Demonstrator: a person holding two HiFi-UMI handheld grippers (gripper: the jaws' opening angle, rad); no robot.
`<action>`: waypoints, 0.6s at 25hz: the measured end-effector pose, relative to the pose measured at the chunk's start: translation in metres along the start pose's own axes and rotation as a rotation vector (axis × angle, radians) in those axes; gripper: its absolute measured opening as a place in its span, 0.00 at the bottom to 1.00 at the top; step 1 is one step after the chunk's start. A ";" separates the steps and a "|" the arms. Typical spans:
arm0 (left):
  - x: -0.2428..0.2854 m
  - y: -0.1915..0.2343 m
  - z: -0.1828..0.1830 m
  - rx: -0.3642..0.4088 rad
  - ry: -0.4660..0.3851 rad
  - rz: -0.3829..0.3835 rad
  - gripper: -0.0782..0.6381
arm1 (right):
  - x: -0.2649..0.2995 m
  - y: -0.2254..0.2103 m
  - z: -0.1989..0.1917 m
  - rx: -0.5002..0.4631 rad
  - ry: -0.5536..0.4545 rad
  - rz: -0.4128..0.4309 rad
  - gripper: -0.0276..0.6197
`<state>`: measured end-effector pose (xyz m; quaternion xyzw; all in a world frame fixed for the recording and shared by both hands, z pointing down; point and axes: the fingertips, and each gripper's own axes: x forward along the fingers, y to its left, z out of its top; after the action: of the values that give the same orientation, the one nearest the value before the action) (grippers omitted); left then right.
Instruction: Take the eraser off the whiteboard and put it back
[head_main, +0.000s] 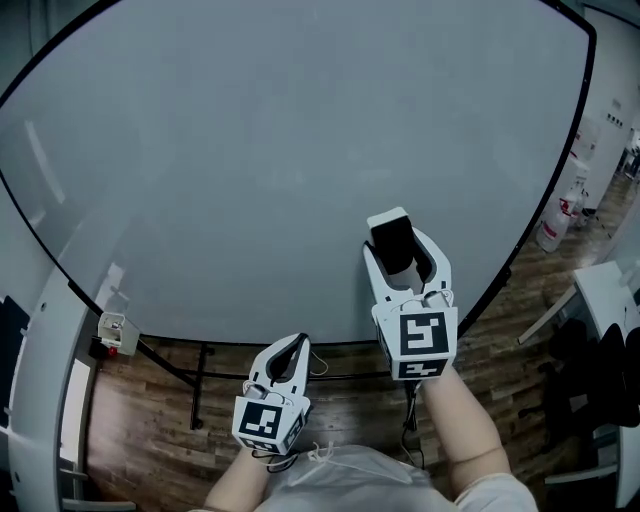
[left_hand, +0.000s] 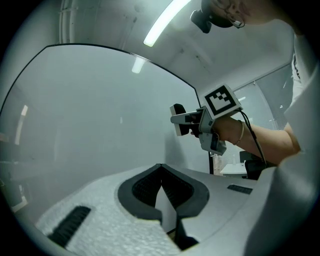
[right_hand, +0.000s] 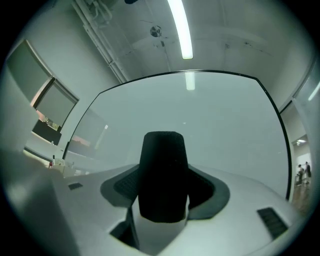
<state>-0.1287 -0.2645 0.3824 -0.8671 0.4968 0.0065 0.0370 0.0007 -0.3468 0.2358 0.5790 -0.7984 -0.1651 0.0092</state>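
Observation:
A large blank whiteboard (head_main: 280, 150) fills the head view. My right gripper (head_main: 405, 262) is shut on the eraser (head_main: 391, 241), a white block with a black felt face, and holds it in front of the board's lower right part. In the right gripper view the eraser (right_hand: 162, 175) stands upright between the jaws with its black felt toward the camera and the whiteboard (right_hand: 200, 120) behind it. My left gripper (head_main: 296, 352) hangs lower, below the board's bottom edge, its jaws closed with nothing in them. The left gripper view shows the right gripper (left_hand: 181, 120) carrying the eraser (left_hand: 177, 119) beside the board.
A wooden floor (head_main: 150, 410) lies below the board, with the board's stand bars (head_main: 200, 385) and a small grey box (head_main: 115, 330) at the lower left corner. A white table (head_main: 610, 290) and dark chairs (head_main: 590, 370) stand at the right.

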 end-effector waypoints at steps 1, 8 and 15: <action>0.001 0.003 -0.002 0.002 0.001 -0.004 0.13 | 0.007 -0.001 0.004 0.000 -0.003 -0.011 0.45; 0.005 0.029 0.001 0.013 0.006 0.014 0.13 | 0.033 -0.003 0.011 0.010 -0.015 -0.071 0.45; 0.008 0.034 -0.005 0.002 -0.011 -0.011 0.13 | 0.038 -0.005 0.010 -0.027 -0.037 -0.150 0.45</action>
<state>-0.1541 -0.2888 0.3851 -0.8697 0.4917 0.0105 0.0407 -0.0099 -0.3811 0.2180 0.6340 -0.7504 -0.1866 -0.0103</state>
